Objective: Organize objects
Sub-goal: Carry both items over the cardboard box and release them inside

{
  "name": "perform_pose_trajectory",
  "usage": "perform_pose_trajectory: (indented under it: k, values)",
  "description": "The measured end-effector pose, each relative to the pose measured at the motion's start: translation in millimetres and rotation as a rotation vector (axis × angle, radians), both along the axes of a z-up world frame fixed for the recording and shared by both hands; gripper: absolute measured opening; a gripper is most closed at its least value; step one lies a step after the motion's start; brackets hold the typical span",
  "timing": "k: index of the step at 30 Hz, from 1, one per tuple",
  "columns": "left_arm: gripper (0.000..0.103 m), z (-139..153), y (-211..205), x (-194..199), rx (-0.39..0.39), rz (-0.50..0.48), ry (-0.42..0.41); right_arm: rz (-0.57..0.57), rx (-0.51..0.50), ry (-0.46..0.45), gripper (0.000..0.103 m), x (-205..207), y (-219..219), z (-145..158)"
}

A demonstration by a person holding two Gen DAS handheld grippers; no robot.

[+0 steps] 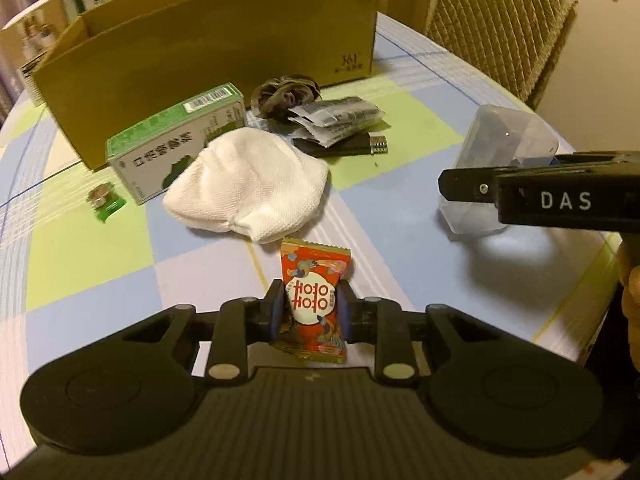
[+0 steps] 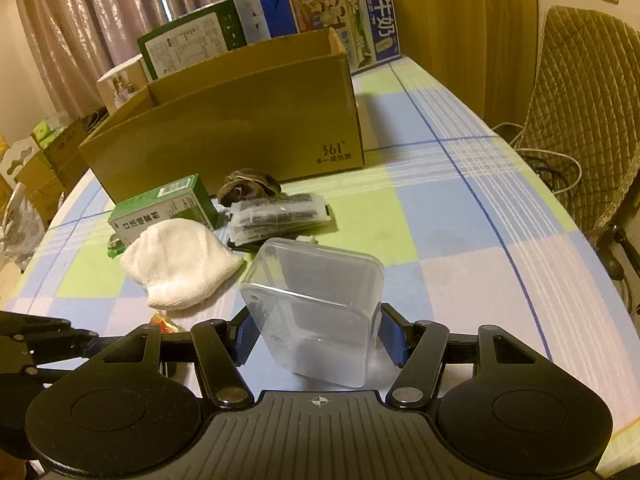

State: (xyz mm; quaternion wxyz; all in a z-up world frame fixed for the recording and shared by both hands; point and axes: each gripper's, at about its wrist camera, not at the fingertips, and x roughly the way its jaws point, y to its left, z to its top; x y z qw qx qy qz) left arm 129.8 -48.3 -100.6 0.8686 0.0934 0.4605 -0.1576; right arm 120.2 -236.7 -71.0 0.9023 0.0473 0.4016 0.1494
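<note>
A: The fingers [image 1: 276, 304] of the left gripper [image 1: 310, 306] are pinched narrow on a red candy packet [image 1: 314, 300], low in the centre of the left wrist view. The packet stands upright between them, its top edge poking above the tips.

B: And the right gripper [image 2: 318, 332]?

A: Its blue-padded fingers [image 2: 394, 338] sit either side of a clear plastic box [image 2: 320, 308], lower middle of the right wrist view. They press against the box's sides, so it is held. The box is tilted, and whether its bottom corner meets the bench [image 2: 460, 208] I cannot tell.

B: What else lies on the bench?

A: A white cloth [image 1: 248, 188] in a rumpled heap at centre frame of the left view, just above the candy. Touching it at the left is a green-and-white carton [image 1: 172, 144], lying on its side. A small green wrapped sweet [image 1: 105, 199] sits at left of the carton, apart from it.

B: Further back?

A: A dark tangled bundle [image 1: 286, 92] and some clear sachets [image 1: 340, 118] stacked over a flat black item, right of the carton. Behind them, across the upper frame, stands an open cardboard box [image 1: 224, 52]. A quilted chair [image 1: 500, 20] fills the upper right.
</note>
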Motion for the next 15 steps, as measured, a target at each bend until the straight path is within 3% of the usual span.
perform_pose_trajectory:
  k: [15]
  values:
    - [0.022, 67, 24, -27, -0.034, 0.140, -0.116, 0.039, 0.022, -0.057, 0.059, -26, 2, 38]
